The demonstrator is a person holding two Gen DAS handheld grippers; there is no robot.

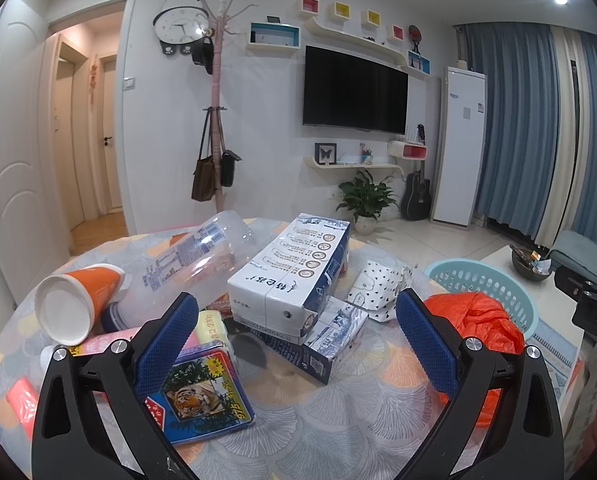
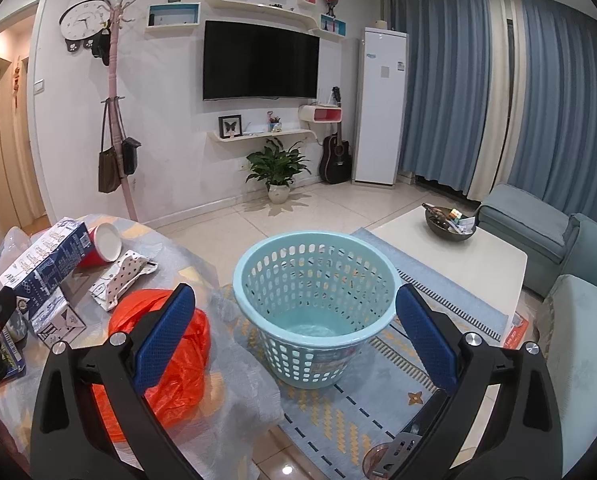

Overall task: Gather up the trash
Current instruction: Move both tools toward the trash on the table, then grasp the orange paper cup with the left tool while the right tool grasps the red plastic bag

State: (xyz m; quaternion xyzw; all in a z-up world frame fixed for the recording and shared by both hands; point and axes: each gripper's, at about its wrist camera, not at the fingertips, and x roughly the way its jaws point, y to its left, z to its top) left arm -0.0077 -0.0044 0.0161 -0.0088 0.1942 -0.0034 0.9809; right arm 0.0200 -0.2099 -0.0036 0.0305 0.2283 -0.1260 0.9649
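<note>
Trash lies piled on a round table (image 1: 338,412): a white and blue carton (image 1: 290,272) on top of a second carton (image 1: 326,344), a clear plastic bottle (image 1: 194,256), an orange paper cup (image 1: 78,300), a tiger-print packet (image 1: 198,392), a dotted paper bag (image 1: 378,284) and an orange plastic bag (image 1: 478,324). My left gripper (image 1: 296,320) is open above the table, in front of the cartons. My right gripper (image 2: 296,316) is open and empty, above the light blue basket (image 2: 318,304) on the floor. The orange bag (image 2: 166,356) lies by its left finger.
A white coffee table (image 2: 450,264) with a dark bowl (image 2: 450,224) stands right of the basket, with blue sofas (image 2: 558,240) beyond. A patterned rug (image 2: 338,420) lies under the basket. A coat rack (image 2: 118,120), a plant (image 2: 278,172) and a guitar stand by the far wall.
</note>
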